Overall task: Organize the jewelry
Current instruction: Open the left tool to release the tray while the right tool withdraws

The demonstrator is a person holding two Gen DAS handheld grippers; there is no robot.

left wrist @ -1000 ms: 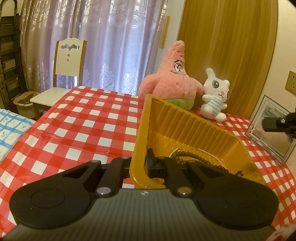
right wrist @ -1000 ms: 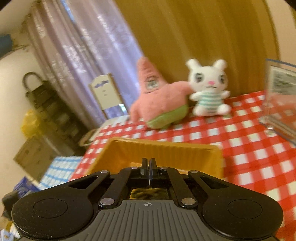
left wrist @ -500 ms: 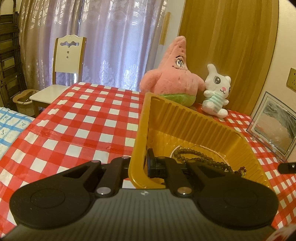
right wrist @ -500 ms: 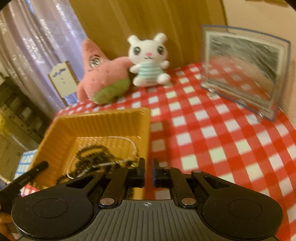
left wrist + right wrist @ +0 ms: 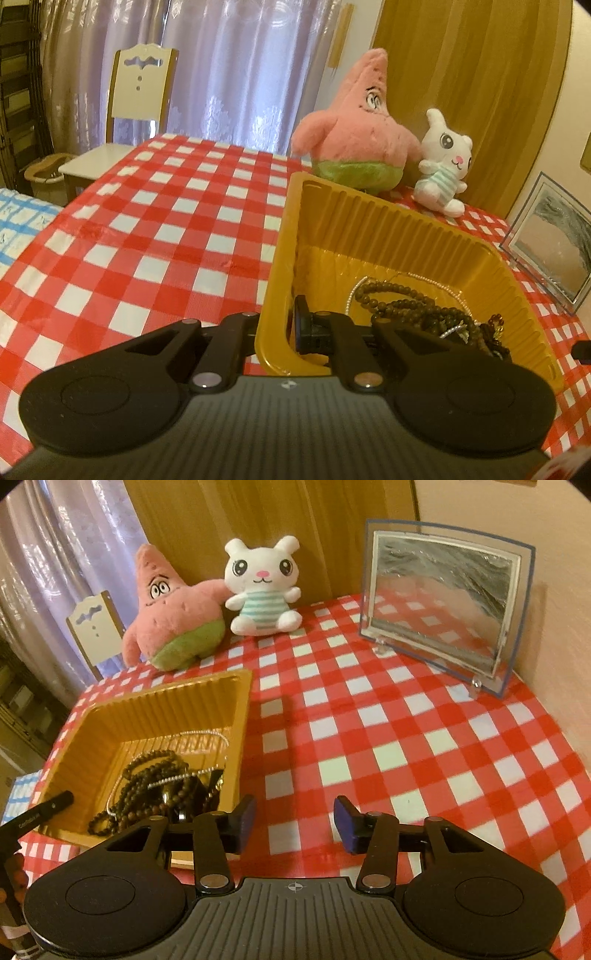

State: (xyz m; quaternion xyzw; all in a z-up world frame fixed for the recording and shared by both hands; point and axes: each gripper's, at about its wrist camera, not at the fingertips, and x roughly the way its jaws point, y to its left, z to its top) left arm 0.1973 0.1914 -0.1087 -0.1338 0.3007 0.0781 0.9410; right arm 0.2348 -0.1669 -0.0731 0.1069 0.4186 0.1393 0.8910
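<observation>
The left gripper (image 5: 286, 325) is clamped on the near wall of a yellow plastic tray (image 5: 391, 236) — one finger inside the tray, the other outside, with the ribbed wall pinched between them. The tray sits on a table covered in a red-and-white checked tablecloth (image 5: 177, 221). Inside it lies a tangle of jewelry: dark brown bead strands (image 5: 147, 775) heaped toward the near right corner, with a thin white pearl-like chain (image 5: 207, 734) looping across the tray floor behind them.

The right gripper (image 5: 293, 818) stands with its jaws spread wide and nothing between them, over bare tablecloth just beside the tray's right wall. Its left finger is close to the tray's near right corner; whether it touches cannot be told.

At the far edge of the table a pink starfish plush (image 5: 173, 616) leans beside a white bunny plush (image 5: 264, 587) in a striped shirt. A glass-framed sand picture (image 5: 443, 602) stands upright to the right — well apart from the tray. A white chair (image 5: 138, 92) stands before lilac curtains (image 5: 229, 66).
</observation>
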